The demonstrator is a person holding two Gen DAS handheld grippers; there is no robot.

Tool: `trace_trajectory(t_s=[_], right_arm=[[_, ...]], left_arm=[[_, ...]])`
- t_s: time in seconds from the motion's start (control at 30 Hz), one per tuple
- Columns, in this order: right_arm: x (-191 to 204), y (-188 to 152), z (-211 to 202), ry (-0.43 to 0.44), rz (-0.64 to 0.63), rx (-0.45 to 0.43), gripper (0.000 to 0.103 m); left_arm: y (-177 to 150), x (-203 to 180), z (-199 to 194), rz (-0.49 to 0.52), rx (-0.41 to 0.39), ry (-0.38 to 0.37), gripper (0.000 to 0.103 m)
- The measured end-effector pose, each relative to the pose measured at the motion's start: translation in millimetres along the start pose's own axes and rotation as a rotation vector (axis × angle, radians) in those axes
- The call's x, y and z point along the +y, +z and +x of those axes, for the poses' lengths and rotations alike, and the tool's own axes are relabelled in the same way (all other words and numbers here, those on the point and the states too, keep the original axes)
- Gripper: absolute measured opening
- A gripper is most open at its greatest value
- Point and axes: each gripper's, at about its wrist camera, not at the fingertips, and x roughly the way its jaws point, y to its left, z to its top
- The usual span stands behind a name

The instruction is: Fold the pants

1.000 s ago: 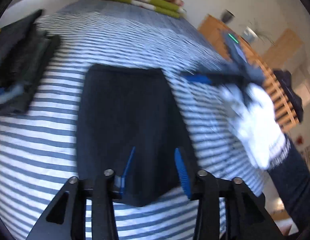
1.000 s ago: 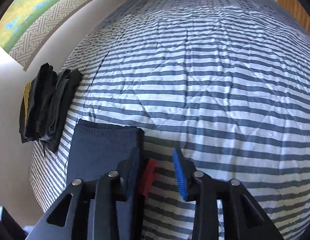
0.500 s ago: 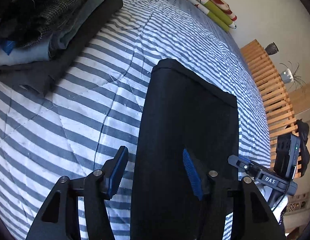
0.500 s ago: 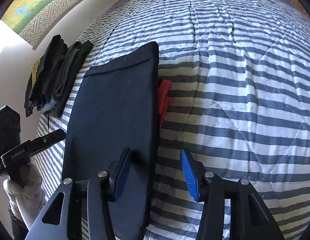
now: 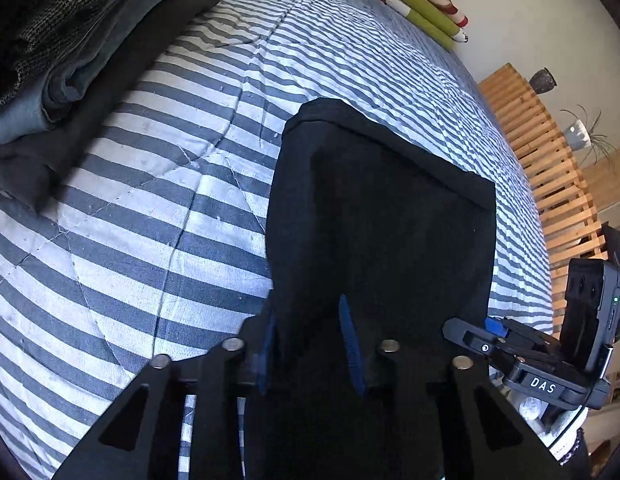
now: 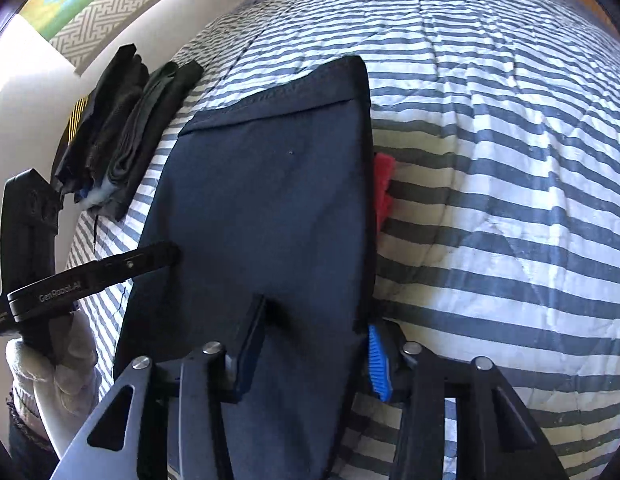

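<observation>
Dark navy pants [image 5: 382, 216] [image 6: 270, 200] lie folded in a long rectangle on the striped bedspread [image 5: 158, 200]. My left gripper [image 5: 308, 344] straddles their near left edge; its jaws are closing, one blue pad at the edge, the other on top of the cloth. At the near right edge, my right gripper [image 6: 314, 356] is also closing, with the left finger dug into the fabric and the blue pad at the corner. Cloth lies between both pairs of pads. In each view the other gripper [image 5: 490, 332] [image 6: 166, 252] shows at the opposite edge, the left one held by a white-gloved hand [image 6: 50, 368].
A pile of folded dark clothes [image 5: 70, 60] [image 6: 122, 132] sits on the bed beyond the pants' left side. Something red [image 6: 384, 184] peeks from under the pants' right edge. Green and red pillows [image 5: 410, 4] lie at the head; a wooden slatted frame [image 5: 550, 184] runs along the right.
Both grippers have dropped toward the near end of the pants. Their jaws have narrowed around the two side edges, and the left one has closed in much more.
</observation>
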Motion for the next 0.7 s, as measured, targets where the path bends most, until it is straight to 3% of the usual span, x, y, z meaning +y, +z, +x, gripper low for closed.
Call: trace_trajectory(t_s=[0.1,0.2,0.37,0.47,0.5,0.53,0.6,0.7], right_arm=[[-9.3,-2.4,-5.7,0.022,0.047,-0.016,0.023],[-7.5,-4.6,-15.5,0.037,0.045,-0.041,0.012],[0.5,-6.5,-24.1,0.013,0.004,-0.053,0.011],[-9.4,-0.7,-21.5,0.020,0.039,-0.017,0.029],[-12.8,0.0,-21.1,0.027,0.046,-0.014,0.042],[-17.2,-0.3,-21.6,0.037,0.046,-0.018,0.049],[-17.0,0.5,-12.6,0.059,0.019,0.018,0.049],[-16.3,2.8,-4.1,0.075,0.024,0.009,0.048]], left_arm=[[-3.3,-5.4,-4.9,0.006,-0.024,-0.002,0.012],[-8.7,-16.6,-13.1,0.043,-0.052,0.014,0.009],[-11.3,-15.4,-19.8,0.044,-0.050,0.004,0.009],[-9.2,-10.0,-16.5,0.026,-0.035,-0.002,0.011],[-8.6,-8.5,-15.3,0.021,-0.030,0.002,0.015],[-7.6,-7.0,-13.6,0.019,-0.021,0.006,0.021],[-4.5,-2.2,-6.9,0.005,-0.007,-0.003,0.033],[-3.4,1.5,0.0,-0.007,-0.008,-0.036,0.034]])
